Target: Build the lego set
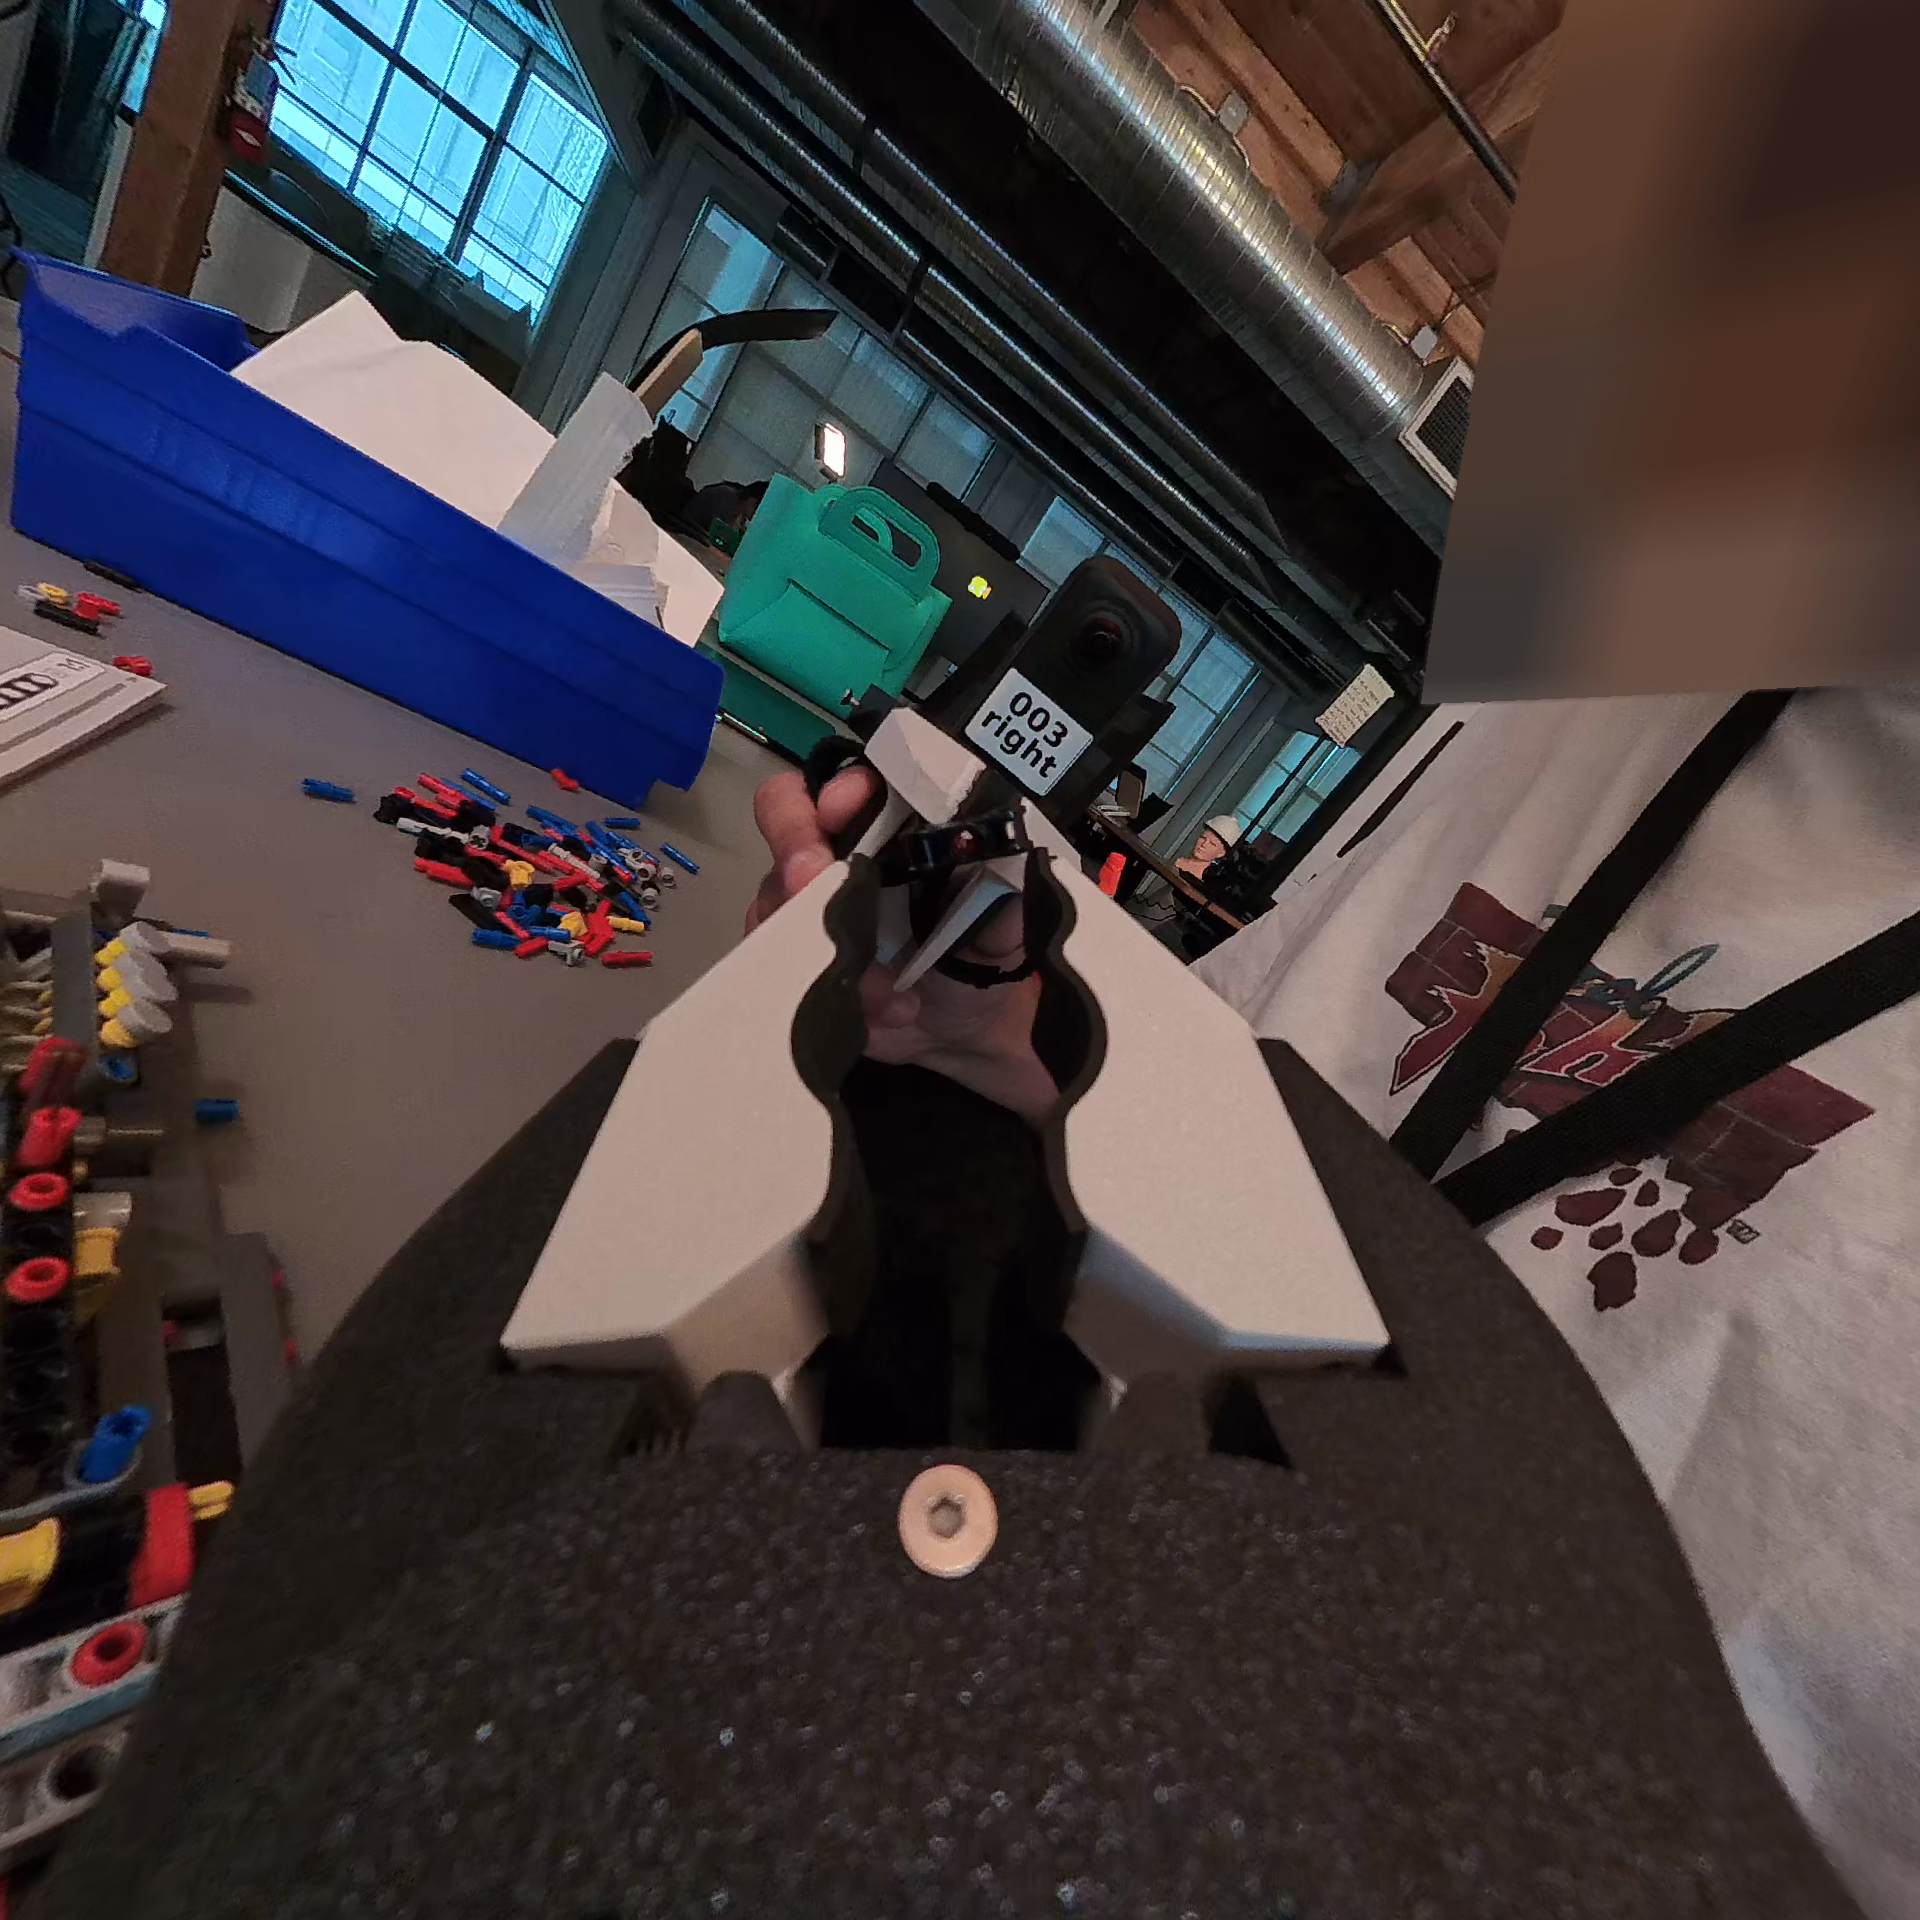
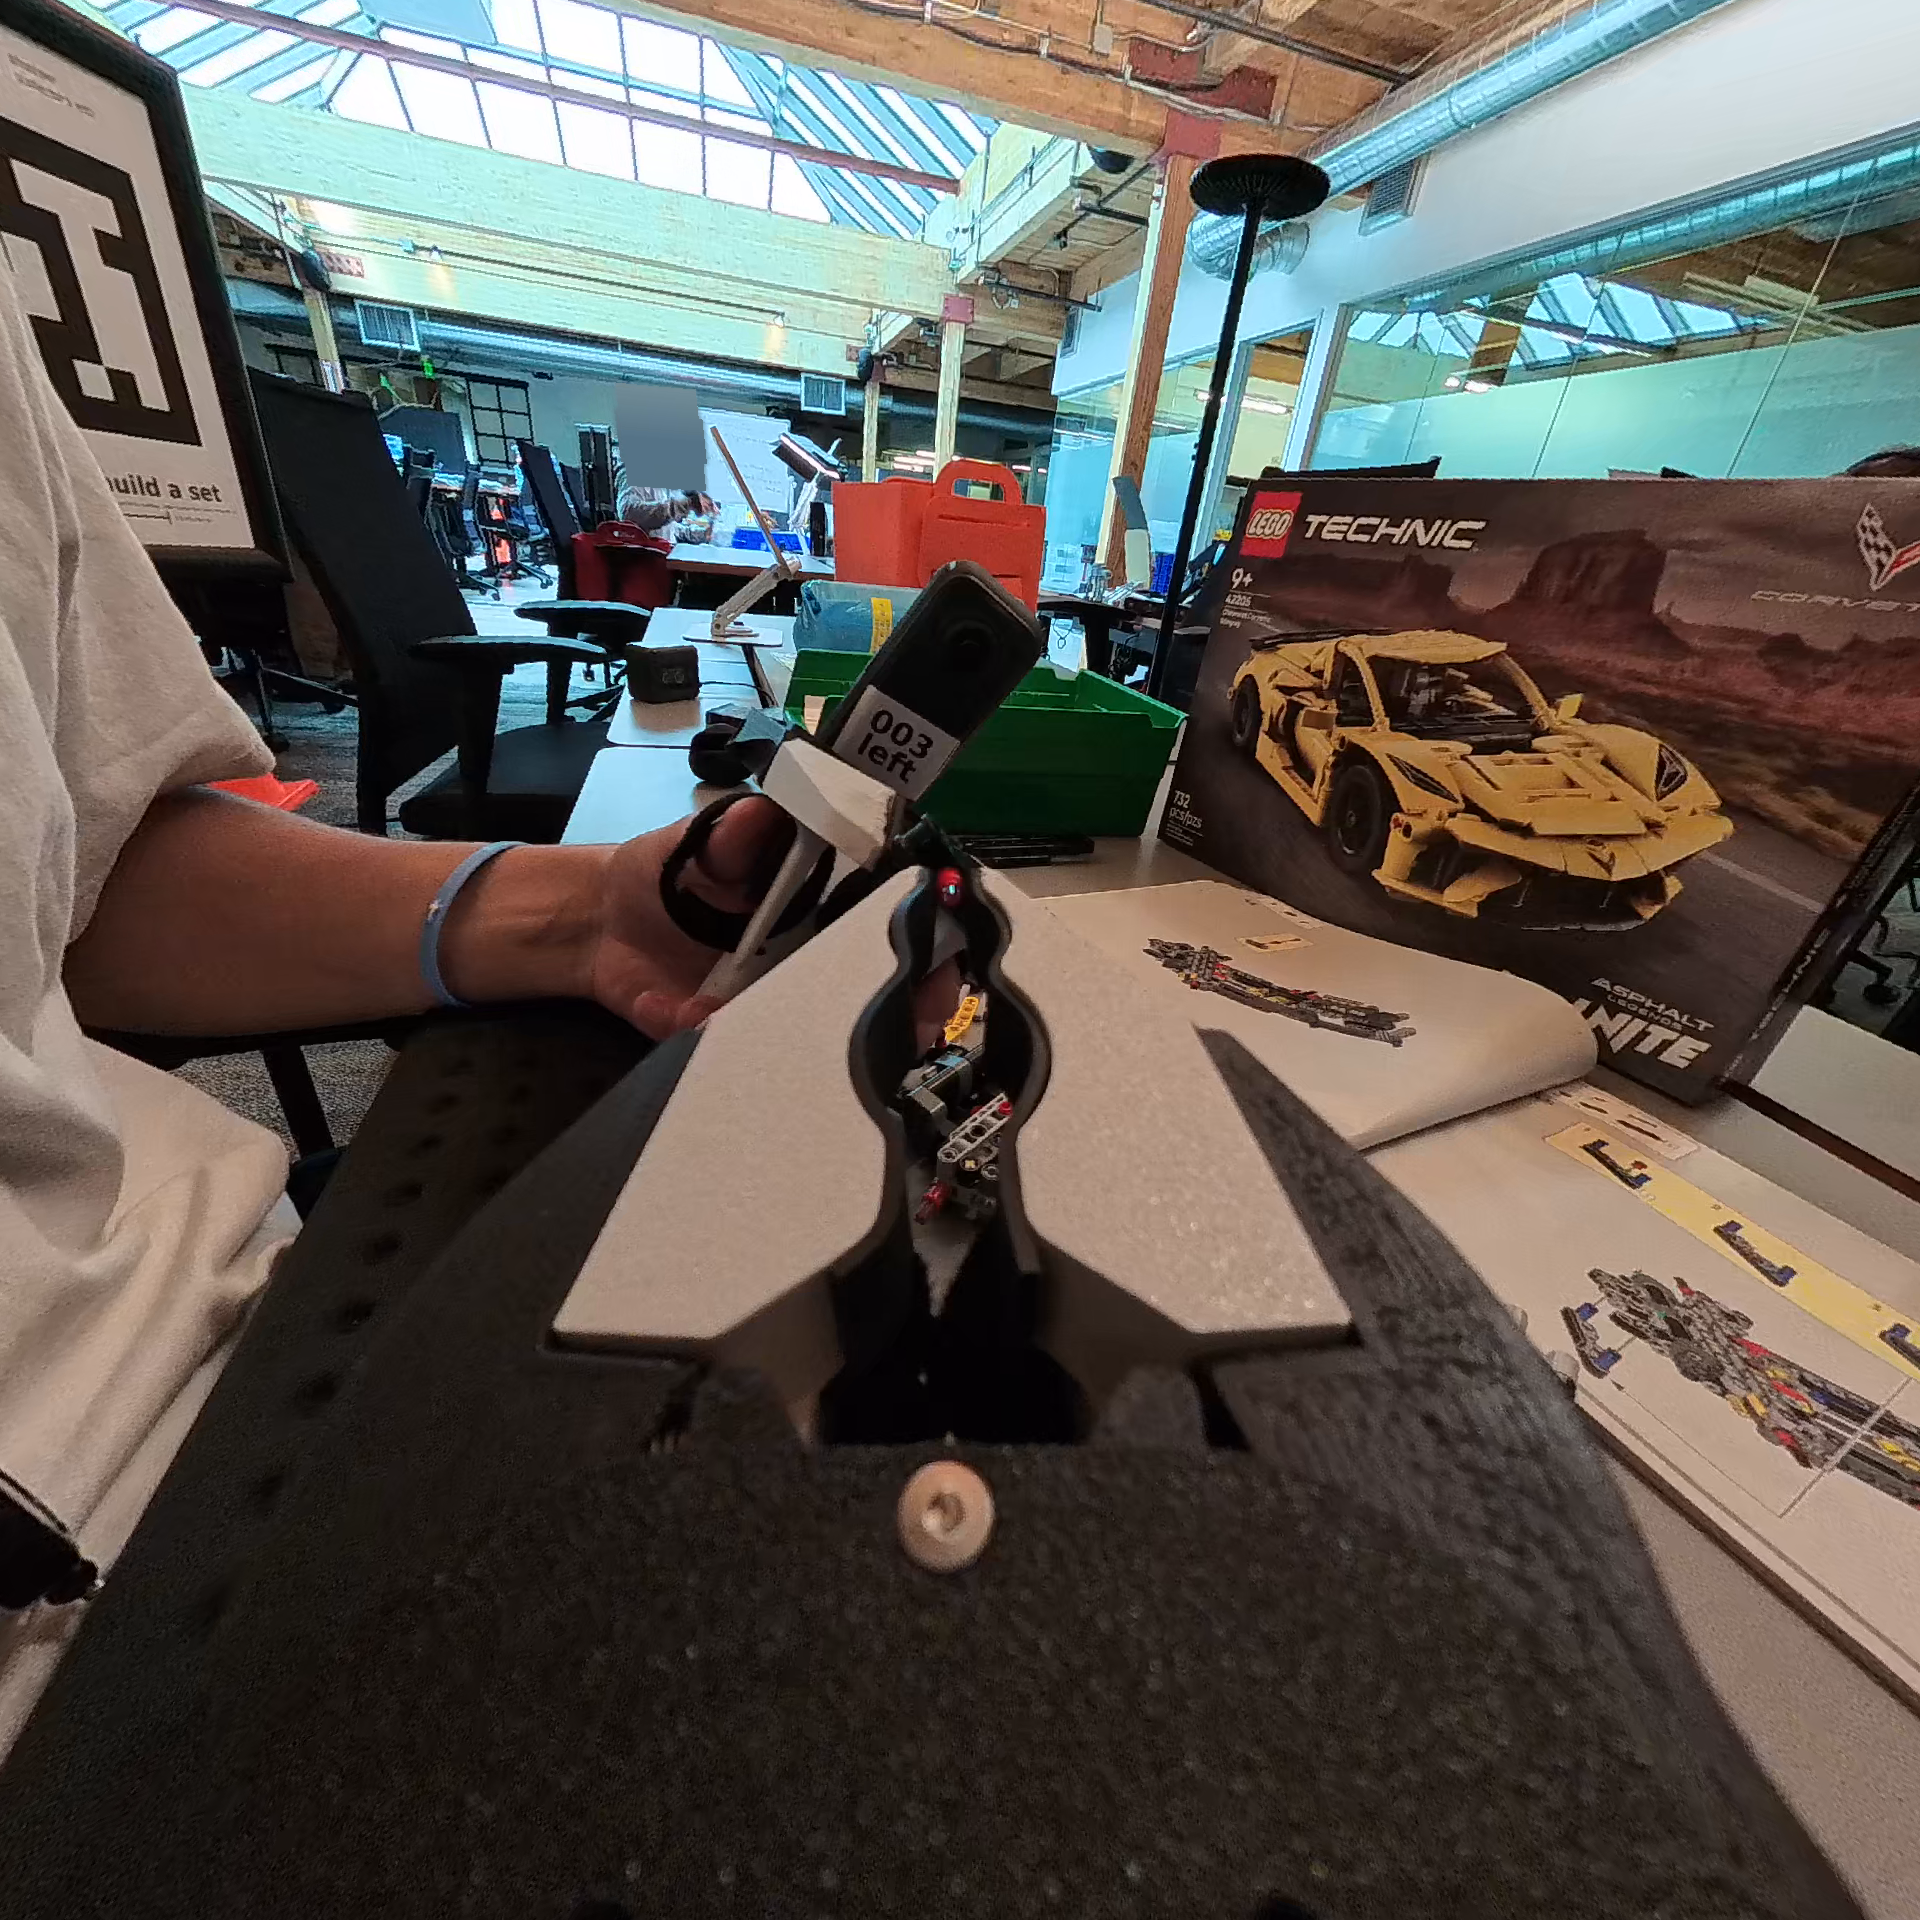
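While both grippers meet tip to tip above the table (image 1: 436,997), left gripper (image 1: 951,868) and right gripper (image 2: 948,883) each clench one small black-and-red piece (image 1: 951,844).

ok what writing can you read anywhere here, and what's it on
I won't quote writing; these bear it:
white sticker, left wrist view
second white sticker, right wrist view
car set box: large print
framed sign: caption
instruction booklet: too small
shirt print: stylised
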The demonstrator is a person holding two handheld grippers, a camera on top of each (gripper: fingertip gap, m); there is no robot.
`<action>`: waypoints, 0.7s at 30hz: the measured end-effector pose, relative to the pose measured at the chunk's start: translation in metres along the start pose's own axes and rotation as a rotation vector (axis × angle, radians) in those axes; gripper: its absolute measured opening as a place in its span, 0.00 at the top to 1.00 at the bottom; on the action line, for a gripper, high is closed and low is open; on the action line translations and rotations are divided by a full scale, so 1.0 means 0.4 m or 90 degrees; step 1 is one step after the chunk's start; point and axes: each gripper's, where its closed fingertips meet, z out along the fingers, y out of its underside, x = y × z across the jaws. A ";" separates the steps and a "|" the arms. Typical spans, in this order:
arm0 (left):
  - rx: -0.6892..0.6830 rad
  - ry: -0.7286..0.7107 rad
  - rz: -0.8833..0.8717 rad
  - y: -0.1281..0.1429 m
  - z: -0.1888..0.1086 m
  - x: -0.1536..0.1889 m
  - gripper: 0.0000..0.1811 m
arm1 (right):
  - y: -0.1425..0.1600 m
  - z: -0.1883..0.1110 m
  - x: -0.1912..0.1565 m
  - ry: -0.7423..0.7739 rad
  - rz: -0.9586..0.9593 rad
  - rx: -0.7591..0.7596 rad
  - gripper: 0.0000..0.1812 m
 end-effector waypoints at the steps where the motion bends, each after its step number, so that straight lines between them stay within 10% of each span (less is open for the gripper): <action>1: -0.001 -0.001 -0.002 0.000 0.000 -0.001 0.85 | 0.000 0.000 0.000 0.000 -0.002 0.001 0.98; 21: -0.005 -0.011 0.001 0.000 -0.002 -0.003 0.85 | 0.016 0.005 0.005 0.031 -0.076 -0.022 0.98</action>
